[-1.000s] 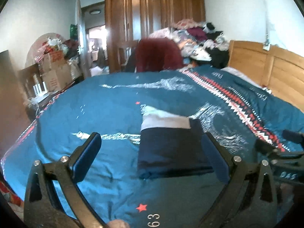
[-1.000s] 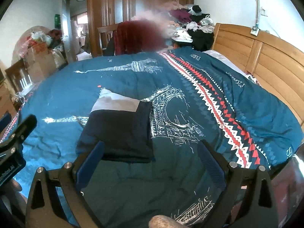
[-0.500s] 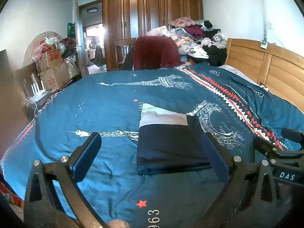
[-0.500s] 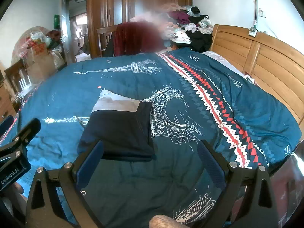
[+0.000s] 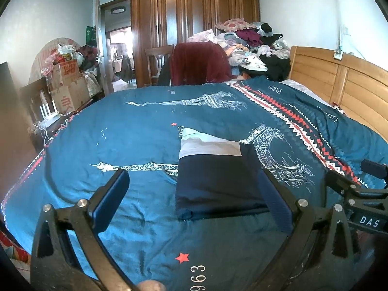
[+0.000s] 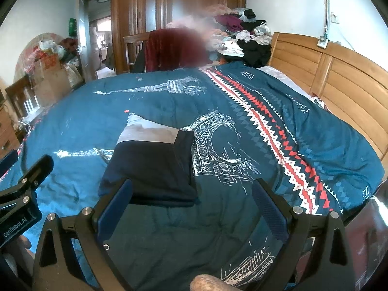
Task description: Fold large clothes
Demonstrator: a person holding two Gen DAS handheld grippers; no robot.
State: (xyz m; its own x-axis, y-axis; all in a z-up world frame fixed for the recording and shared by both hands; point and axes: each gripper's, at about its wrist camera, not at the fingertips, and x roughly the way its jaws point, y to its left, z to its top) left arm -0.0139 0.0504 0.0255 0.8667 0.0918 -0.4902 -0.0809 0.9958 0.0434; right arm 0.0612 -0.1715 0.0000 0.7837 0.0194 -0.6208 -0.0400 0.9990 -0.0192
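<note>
The garment (image 5: 215,181) was dark navy with a pale grey band at its far end, folded into a flat, neat rectangle. It lay on the bed's (image 5: 135,131) teal cover, near the middle, nothing touching it.

A navy garment (image 5: 218,181) with a pale grey band lies on a teal bedspread (image 5: 145,121) with white tower prints and red-and-white zigzags.

Bright daylight, soft shadows – heavy fisheye bending at edges, and a blurred smudge over the chair (image 6: 179,48).
</note>
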